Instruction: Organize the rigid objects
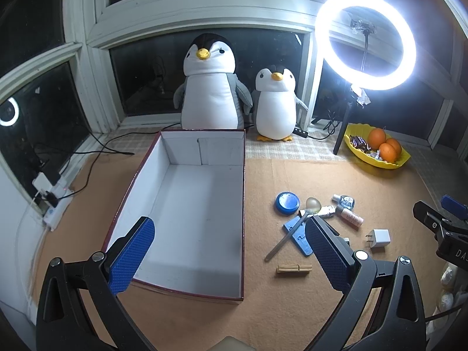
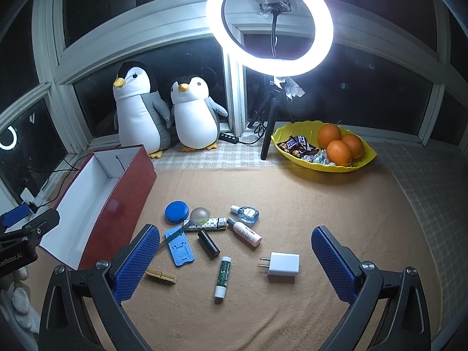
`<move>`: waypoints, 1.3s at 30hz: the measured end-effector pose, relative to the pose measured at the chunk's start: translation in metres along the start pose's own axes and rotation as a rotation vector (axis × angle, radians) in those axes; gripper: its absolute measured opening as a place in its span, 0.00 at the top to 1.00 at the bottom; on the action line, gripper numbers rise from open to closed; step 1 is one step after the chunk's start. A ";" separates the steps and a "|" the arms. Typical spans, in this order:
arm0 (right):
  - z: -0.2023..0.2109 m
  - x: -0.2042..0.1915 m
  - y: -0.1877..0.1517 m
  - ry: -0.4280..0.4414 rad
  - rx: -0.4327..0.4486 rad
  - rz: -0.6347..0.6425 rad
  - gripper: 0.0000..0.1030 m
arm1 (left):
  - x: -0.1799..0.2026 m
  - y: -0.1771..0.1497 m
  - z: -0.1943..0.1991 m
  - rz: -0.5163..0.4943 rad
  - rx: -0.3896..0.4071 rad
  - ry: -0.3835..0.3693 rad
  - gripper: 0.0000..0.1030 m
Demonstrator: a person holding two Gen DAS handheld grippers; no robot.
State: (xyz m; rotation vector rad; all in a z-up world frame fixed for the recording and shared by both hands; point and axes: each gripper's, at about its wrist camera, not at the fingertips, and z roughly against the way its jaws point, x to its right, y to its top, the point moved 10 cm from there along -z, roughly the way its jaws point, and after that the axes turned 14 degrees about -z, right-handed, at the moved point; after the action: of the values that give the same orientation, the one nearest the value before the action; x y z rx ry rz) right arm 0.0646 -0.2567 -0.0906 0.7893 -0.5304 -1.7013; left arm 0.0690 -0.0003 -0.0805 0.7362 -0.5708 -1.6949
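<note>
1. Left wrist view: the left gripper (image 1: 231, 259) hovers with its fingers (image 1: 133, 254) wide apart and nothing between them, over the near end of the open box (image 1: 187, 291). The box is white inside, holds nothing visible, and lies left of the loose items, probably as the place they will be gathered into. To its right on the table (image 1: 292, 316) lie a blue lid (image 1: 287, 202), a spoon (image 1: 288, 237), a blue phone stand (image 1: 301, 241), a clothespin (image 1: 294, 269) and a white charger (image 1: 379, 238).

2. Right wrist view: the right gripper (image 2: 237, 263) also has its fingers (image 2: 335, 263) spread and empty, above the scattered pile. A lip balm tube (image 2: 223, 276) and the charger lie between the fingers, near enough to be likely first picks. A black tube (image 2: 208, 244), a lighter (image 2: 207, 224) and two small bottles (image 2: 245, 223) lie just beyond. The red-sided box stands to the left, well apart from the yellow fruit dish (image 2: 362, 162).
</note>
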 end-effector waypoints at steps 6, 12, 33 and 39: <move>0.001 0.000 0.000 0.001 -0.001 -0.001 0.01 | 0.000 0.001 0.000 -0.002 0.000 -0.002 0.01; 0.001 0.001 0.001 -0.001 0.000 -0.002 0.01 | 0.000 0.001 0.000 -0.002 0.001 0.001 0.01; -0.001 0.004 0.000 -0.003 -0.004 -0.003 0.01 | 0.000 0.001 -0.002 -0.005 -0.005 -0.002 0.01; -0.002 0.005 -0.001 -0.004 -0.006 -0.003 0.01 | 0.000 0.001 -0.005 -0.010 -0.010 -0.003 0.01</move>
State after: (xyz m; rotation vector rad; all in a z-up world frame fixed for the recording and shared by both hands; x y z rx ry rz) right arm 0.0649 -0.2609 -0.0939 0.7829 -0.5264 -1.7068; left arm 0.0738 -0.0005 -0.0834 0.7305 -0.5618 -1.7072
